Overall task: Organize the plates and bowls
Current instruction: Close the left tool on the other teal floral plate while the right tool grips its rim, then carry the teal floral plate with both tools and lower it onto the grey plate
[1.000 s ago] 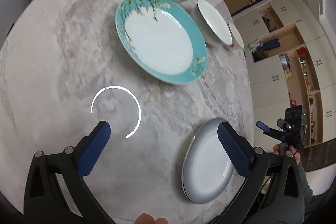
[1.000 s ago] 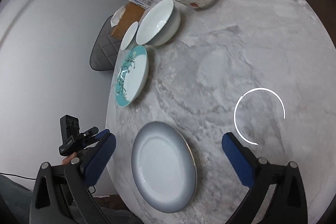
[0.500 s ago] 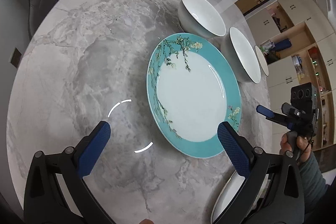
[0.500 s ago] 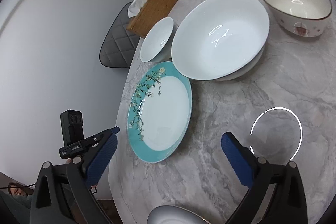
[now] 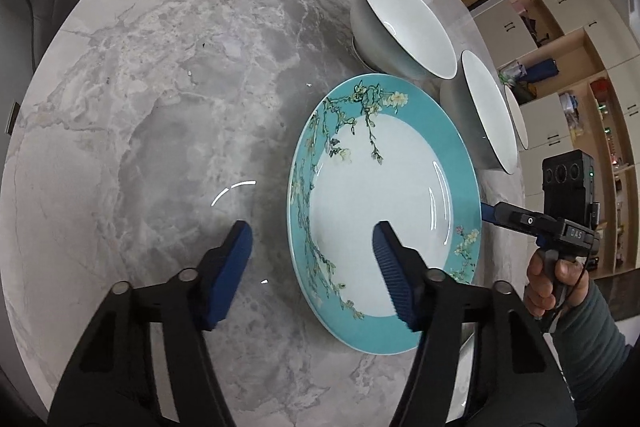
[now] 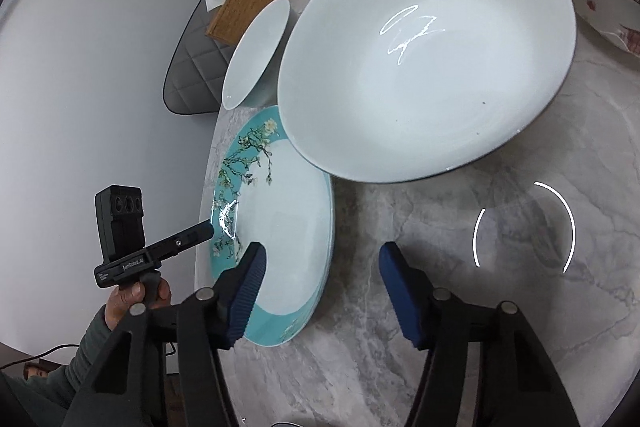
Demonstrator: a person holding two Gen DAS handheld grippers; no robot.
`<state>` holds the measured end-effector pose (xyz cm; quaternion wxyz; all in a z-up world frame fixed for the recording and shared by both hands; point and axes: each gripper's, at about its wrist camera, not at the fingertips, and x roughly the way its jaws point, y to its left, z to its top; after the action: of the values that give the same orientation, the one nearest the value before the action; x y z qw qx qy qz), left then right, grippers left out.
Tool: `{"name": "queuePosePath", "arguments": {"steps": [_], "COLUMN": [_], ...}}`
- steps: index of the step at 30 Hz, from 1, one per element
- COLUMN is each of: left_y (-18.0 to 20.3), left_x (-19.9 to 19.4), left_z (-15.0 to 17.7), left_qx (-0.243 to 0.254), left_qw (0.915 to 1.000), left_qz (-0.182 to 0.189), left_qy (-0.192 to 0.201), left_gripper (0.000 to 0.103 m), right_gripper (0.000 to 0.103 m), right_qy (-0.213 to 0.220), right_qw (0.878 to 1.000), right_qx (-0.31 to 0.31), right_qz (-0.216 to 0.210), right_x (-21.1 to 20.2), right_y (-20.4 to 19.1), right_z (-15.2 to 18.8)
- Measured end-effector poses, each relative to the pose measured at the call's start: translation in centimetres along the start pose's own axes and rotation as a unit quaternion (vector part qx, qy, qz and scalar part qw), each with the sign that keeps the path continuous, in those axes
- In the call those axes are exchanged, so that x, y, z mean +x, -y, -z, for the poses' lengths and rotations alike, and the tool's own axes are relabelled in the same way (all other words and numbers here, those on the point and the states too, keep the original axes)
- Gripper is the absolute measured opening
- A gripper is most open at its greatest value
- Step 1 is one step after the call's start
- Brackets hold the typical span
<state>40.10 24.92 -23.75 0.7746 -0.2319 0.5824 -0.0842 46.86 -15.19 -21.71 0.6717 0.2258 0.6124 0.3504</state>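
Nearest both cameras, the left gripper and right gripper have just been narrowing, each straddling one edge of the teal plate on the marble table, pads apparently not yet pressing, likely for a two-handed lift. Beyond it sit the white bowls, probably awaiting stacking.

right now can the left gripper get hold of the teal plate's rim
Probably yes. The left gripper has its fingers either side of the teal plate's near-left rim, having just been closing, with only bare table around that edge. The pads aren't pressing it yet.
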Motion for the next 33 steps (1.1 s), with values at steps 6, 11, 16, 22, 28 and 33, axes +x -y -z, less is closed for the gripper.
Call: {"name": "queuePosePath", "arguments": {"steps": [6,11,16,22,28,33], "left_y": [0.3,0.2,0.0,-0.2,0.5,1.6], "left_x": [1.0,1.7,1.7,1.8,1.9,1.5], "left_z": [0.1,0.3,0.5,0.3,0.3,0.4], "left_qx": [0.001,-0.01,-0.018,-0.026,-0.022,-0.008], "left_qw": [0.9999,0.9997,0.9996,0.9992,0.9993,0.9996], "left_qz": [0.005,0.004,0.003,0.009,0.009,0.007], "left_qy": [-0.015,-0.02,-0.023,-0.031,-0.028,-0.025], "left_gripper": [0.029,0.012,0.008,0.007,0.007,0.006], "right_gripper": [0.042,0.016,0.009,0.009,0.009,0.009], "right_qy": [-0.014,-0.024,-0.024,-0.03,-0.025,-0.027], "right_qw": [1.0,1.0,1.0,0.999,0.999,0.999], "right_qx": [0.003,0.004,0.005,0.005,0.007,0.01], "right_qz": [0.007,0.016,0.011,0.011,0.021,0.028], "right_x": [0.8,1.4,1.1,0.8,0.8,0.5], "right_y": [0.2,0.5,0.4,0.6,0.4,0.1], "right_z": [-0.4,-0.3,-0.1,0.1,0.4,0.7]}}
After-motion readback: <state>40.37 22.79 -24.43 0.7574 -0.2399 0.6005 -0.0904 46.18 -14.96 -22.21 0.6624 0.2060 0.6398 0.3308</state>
